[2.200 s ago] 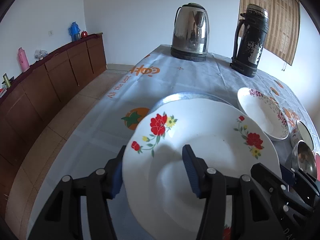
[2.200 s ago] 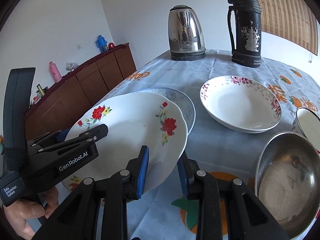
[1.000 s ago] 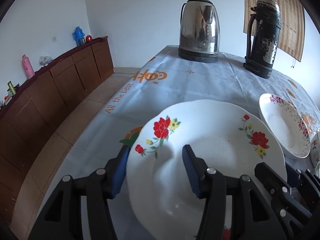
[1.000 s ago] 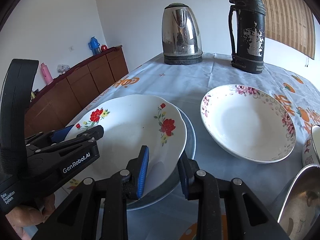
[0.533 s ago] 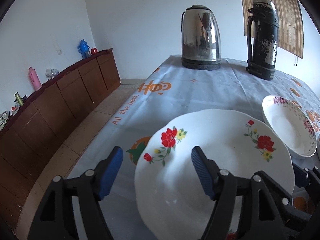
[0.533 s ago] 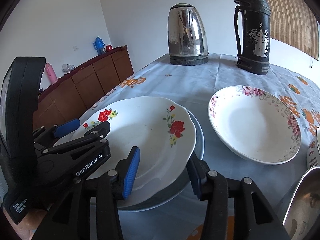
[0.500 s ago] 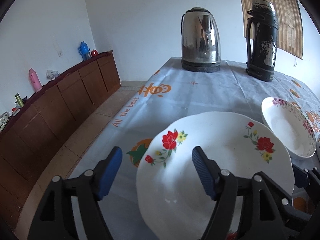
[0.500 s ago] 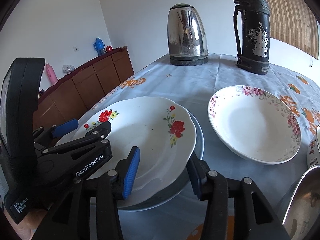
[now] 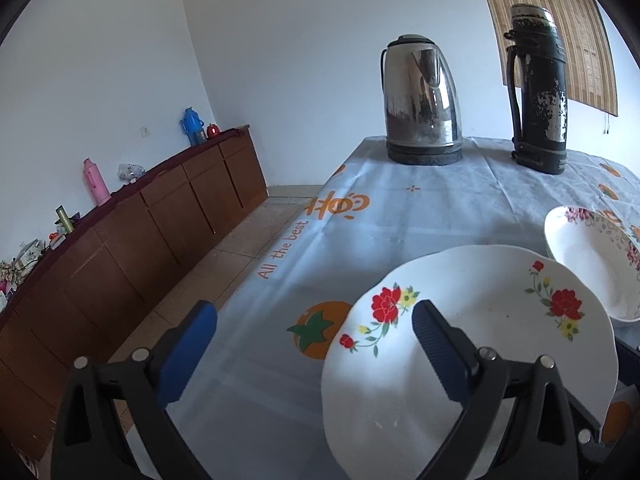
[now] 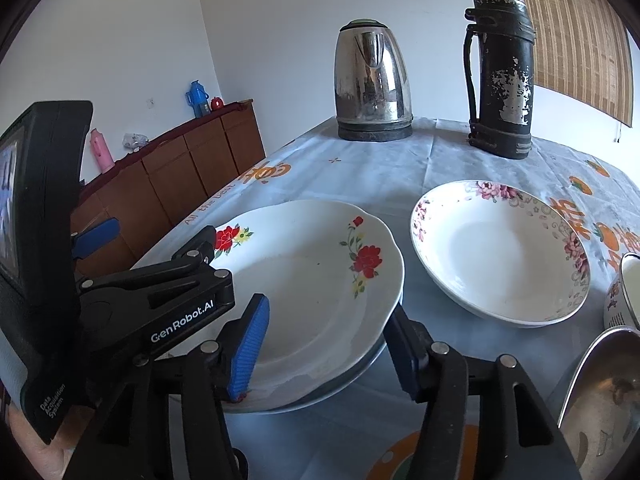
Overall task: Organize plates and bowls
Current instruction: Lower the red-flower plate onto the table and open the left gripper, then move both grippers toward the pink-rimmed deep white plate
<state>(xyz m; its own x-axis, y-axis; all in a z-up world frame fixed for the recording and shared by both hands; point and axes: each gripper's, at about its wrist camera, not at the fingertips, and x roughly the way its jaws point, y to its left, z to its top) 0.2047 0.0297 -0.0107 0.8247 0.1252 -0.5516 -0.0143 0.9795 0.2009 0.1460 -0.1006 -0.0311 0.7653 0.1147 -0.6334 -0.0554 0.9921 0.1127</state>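
Note:
A white plate with red flowers (image 10: 304, 280) lies on a grey-blue plate whose rim (image 10: 360, 372) shows under its near edge; it also shows in the left wrist view (image 9: 472, 344). My right gripper (image 10: 324, 352) is open, its fingers on either side of the plate's near rim. My left gripper (image 9: 316, 356) is open at the plate's left edge, its right finger over the plate. A white bowl with a pink floral rim (image 10: 500, 252) sits to the right, also in the left wrist view (image 9: 592, 256).
A steel kettle (image 10: 372, 84) and a black flask (image 10: 500, 72) stand at the table's far end. A steel bowl (image 10: 604, 412) and a small cup (image 10: 628, 292) are at the right. A wooden sideboard (image 9: 132, 236) runs along the left wall.
Both grippers opened and let go of the flowered plate, which now rests on the grey-blue plate. The left gripper has drawn back to the left.

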